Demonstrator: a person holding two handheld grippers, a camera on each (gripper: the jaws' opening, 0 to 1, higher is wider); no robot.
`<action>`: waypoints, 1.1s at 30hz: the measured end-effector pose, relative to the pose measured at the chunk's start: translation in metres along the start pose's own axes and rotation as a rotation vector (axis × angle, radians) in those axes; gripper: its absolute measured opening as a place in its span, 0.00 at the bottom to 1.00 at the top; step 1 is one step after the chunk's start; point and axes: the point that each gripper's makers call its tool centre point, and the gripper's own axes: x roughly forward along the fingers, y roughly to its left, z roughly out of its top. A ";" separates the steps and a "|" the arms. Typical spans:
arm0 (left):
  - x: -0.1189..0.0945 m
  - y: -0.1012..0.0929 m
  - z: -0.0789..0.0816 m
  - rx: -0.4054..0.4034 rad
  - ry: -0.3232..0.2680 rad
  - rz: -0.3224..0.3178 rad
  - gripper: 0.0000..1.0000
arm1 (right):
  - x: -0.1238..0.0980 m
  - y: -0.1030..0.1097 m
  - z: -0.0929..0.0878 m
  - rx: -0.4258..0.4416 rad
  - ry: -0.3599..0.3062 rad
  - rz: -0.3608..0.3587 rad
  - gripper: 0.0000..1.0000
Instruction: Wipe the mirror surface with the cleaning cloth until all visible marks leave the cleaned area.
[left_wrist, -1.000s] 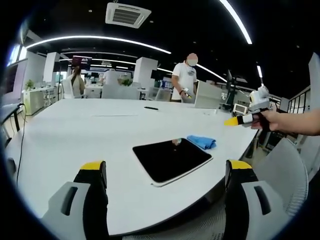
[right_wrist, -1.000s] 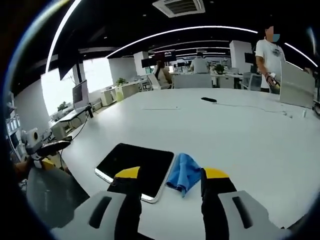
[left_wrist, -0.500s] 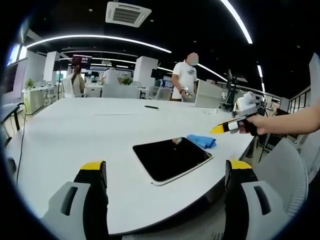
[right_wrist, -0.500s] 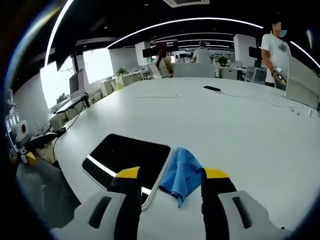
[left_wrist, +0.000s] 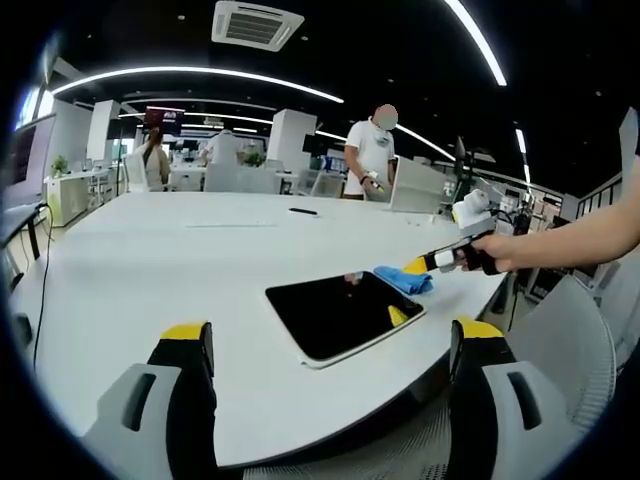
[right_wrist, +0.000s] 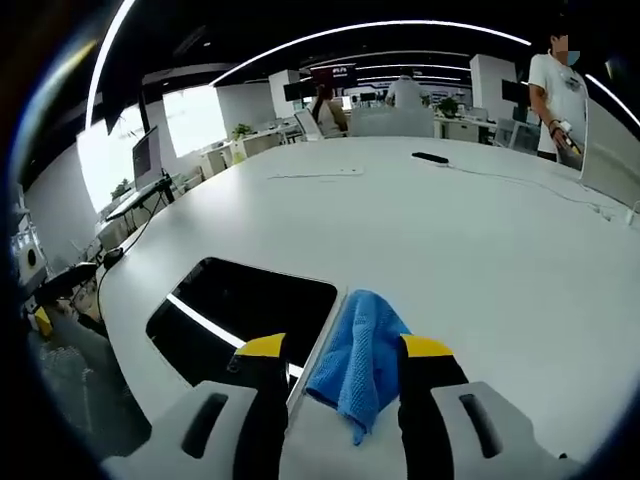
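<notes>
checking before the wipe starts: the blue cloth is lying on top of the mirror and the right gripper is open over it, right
Not quite. In the right gripper view the cleaning cloth lies on the white table beside the mirror, along its edge, not on top of it. The right gripper is indeed open over the cloth.

This is an open-plan office. A very large white table (left_wrist: 150, 250) runs through the foreground, and behind it stand rows of white desks (left_wrist: 70, 190) with partitions and potted plants (right_wrist: 241, 131). Long curved strip lights (left_wrist: 200, 78) cross a dark ceiling that carries a square air-conditioning cassette (left_wrist: 255, 25). White square columns (left_wrist: 290, 135) break up the floor, and bright windows (right_wrist: 195, 120) line one side. A monitor (right_wrist: 140, 160) sits on a side desk. A person in a white shirt (left_wrist: 370, 155) stands by the table, and others, too small to make out clearly, seem to sit at desks further back.
</notes>
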 end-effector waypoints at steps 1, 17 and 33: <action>0.000 0.000 0.000 0.000 -0.001 -0.001 0.97 | 0.003 -0.002 -0.001 0.006 0.001 0.002 0.40; 0.000 0.000 -0.001 -0.001 0.003 0.000 0.97 | 0.025 -0.035 -0.006 -0.088 0.054 -0.051 0.19; 0.000 -0.001 -0.001 0.000 0.006 -0.006 0.96 | 0.032 -0.038 -0.011 -0.205 0.089 -0.100 0.07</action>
